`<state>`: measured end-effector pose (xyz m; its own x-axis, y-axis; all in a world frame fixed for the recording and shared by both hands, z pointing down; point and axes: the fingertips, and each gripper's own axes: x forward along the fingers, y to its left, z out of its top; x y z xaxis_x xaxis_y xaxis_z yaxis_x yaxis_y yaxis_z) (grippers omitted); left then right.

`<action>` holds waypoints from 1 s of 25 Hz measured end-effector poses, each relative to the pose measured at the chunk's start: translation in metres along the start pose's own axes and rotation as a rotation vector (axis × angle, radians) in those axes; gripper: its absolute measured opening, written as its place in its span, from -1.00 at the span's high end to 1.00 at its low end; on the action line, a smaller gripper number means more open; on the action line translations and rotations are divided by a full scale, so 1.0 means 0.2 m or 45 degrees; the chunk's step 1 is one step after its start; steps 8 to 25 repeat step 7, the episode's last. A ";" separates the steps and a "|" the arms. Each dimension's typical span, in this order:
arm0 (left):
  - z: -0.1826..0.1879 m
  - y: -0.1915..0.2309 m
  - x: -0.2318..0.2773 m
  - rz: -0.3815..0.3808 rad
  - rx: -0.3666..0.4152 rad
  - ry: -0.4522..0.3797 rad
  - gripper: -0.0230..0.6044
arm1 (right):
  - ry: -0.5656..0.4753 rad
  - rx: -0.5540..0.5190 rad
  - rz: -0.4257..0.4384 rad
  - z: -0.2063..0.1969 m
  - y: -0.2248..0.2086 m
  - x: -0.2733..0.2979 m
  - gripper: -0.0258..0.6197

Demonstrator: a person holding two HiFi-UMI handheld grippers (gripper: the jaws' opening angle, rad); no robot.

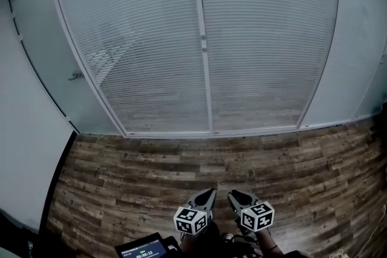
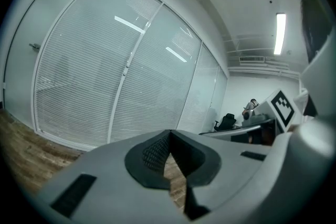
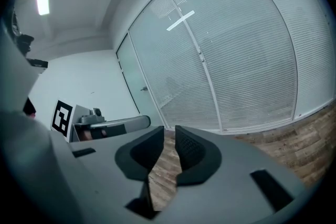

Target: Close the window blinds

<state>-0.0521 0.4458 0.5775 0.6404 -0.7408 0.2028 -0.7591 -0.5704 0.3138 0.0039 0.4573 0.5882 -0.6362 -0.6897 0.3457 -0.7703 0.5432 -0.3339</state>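
White slatted window blinds (image 1: pixel 139 39) hang well ahead, out of reach. Left gripper (image 1: pixel 208 192) fingers clenched, empty; right gripper (image 1: pixel 234 194) fingers slightly parted, empty. Risk: small grey mullion knob (image 1: pixel 204 43), possibly the blind control, slips under a poor pinch.

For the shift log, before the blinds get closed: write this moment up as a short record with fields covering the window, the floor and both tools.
Window frame: white; a centre post splits two tall panes
Blinds: lowered over both panes; slat tilt unclear
Door handle: on the glass panel left of the window
Floor: wood planks up to the window's foot
Left tool: jaws together, nothing held
Right tool: jaws slightly apart, nothing between them
Contact: neither tool touches the blinds
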 end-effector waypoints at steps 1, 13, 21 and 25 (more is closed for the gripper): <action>0.00 0.00 -0.01 0.000 0.002 -0.002 0.91 | -0.002 -0.004 0.002 0.00 0.01 0.00 0.68; 0.03 -0.03 -0.06 -0.012 0.032 -0.029 0.91 | -0.023 -0.021 0.004 0.00 0.06 -0.03 0.68; 0.03 -0.03 -0.06 -0.012 0.032 -0.029 0.91 | -0.023 -0.021 0.004 0.00 0.06 -0.03 0.68; 0.03 -0.03 -0.06 -0.012 0.032 -0.029 0.91 | -0.023 -0.021 0.004 0.00 0.06 -0.03 0.68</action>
